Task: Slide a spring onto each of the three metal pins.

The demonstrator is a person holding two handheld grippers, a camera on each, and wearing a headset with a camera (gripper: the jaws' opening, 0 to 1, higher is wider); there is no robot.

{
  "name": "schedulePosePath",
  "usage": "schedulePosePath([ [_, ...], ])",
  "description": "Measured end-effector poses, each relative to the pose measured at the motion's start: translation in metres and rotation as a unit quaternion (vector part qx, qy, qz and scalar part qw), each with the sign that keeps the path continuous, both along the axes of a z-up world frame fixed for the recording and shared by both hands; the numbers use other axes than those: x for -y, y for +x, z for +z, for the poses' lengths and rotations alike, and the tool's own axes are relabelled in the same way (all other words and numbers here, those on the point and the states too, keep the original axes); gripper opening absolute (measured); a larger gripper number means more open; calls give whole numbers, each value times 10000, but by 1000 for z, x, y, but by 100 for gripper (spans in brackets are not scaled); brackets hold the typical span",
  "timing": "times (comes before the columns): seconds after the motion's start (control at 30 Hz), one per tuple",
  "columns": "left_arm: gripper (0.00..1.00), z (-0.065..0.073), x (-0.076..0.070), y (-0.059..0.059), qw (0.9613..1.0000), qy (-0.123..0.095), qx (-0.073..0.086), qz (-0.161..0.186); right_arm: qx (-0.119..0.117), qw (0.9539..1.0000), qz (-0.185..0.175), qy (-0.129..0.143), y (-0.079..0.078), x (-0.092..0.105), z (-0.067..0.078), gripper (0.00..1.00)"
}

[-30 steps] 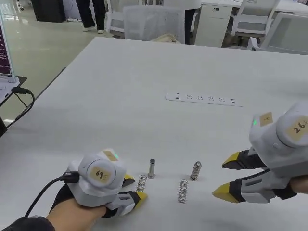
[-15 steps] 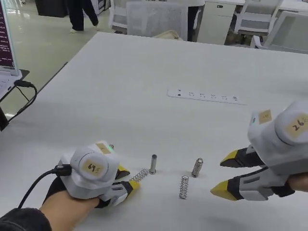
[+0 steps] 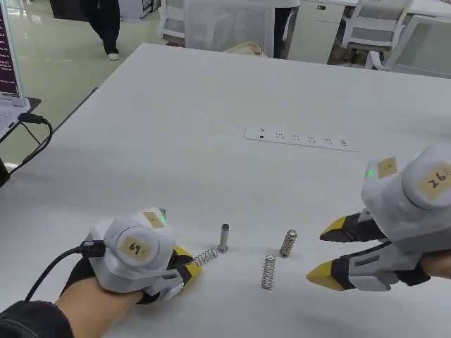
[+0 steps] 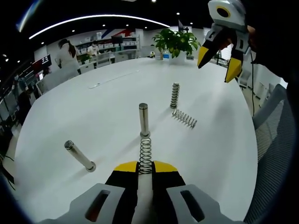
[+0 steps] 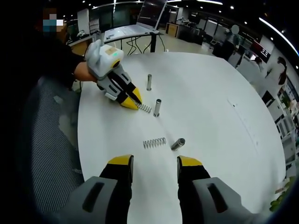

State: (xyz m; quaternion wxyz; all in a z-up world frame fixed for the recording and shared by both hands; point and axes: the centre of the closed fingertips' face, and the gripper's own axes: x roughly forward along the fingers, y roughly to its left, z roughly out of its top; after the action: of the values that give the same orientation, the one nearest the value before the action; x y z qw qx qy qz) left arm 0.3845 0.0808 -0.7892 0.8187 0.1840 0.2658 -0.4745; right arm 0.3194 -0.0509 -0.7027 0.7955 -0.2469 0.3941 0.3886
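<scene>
My left gripper (image 3: 189, 266) (image 4: 145, 166) is shut on one end of a small spring (image 3: 206, 255) (image 4: 145, 154). The spring lies nearly level, and its free end points at the foot of an upright bare pin (image 3: 223, 238) (image 4: 144, 120). A second bare pin (image 4: 79, 155) (image 5: 149, 81) stands to the left of that. Further right, a third pin (image 3: 287, 243) (image 4: 175, 94) wears a spring. A loose spring (image 3: 268, 272) (image 5: 154, 142) lies on the white table (image 3: 211, 141). My right gripper (image 3: 325, 252) (image 5: 155, 163) hovers open right of the loose spring, holding nothing.
A white power strip (image 3: 303, 138) lies flat in the middle of the table. A black cable (image 3: 35, 134) hangs off the left edge. Office chairs (image 3: 225, 28) and a desk stand beyond the far edge.
The spring in my left gripper has tipped over from upright to nearly level, its free end now toward the pin's foot. The right gripper has barely moved.
</scene>
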Motion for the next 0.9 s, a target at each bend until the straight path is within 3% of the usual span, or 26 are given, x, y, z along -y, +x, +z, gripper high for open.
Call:
schedulePosePath([
  [0.17,3,4,-3,-6,9998,-63,-41,-177,22,10000,63,-29,-1,-4,4,35],
  [0.23,3,6,-4,-12,9994,-163,-174,-271,22,10000,80,-41,-1,-4,5,35],
  [0.4,3,12,-12,-24,9985,-257,-260,-398,21,9999,139,-21,0,-10,8,34],
  [0.6,3,23,-19,-37,9975,-342,-259,-569,17,9997,221,65,-1,-20,13,33],
  [0.9,3,53,-25,-51,9944,-740,-121,-738,-20,9987,408,320,-6,-41,24,32],
])
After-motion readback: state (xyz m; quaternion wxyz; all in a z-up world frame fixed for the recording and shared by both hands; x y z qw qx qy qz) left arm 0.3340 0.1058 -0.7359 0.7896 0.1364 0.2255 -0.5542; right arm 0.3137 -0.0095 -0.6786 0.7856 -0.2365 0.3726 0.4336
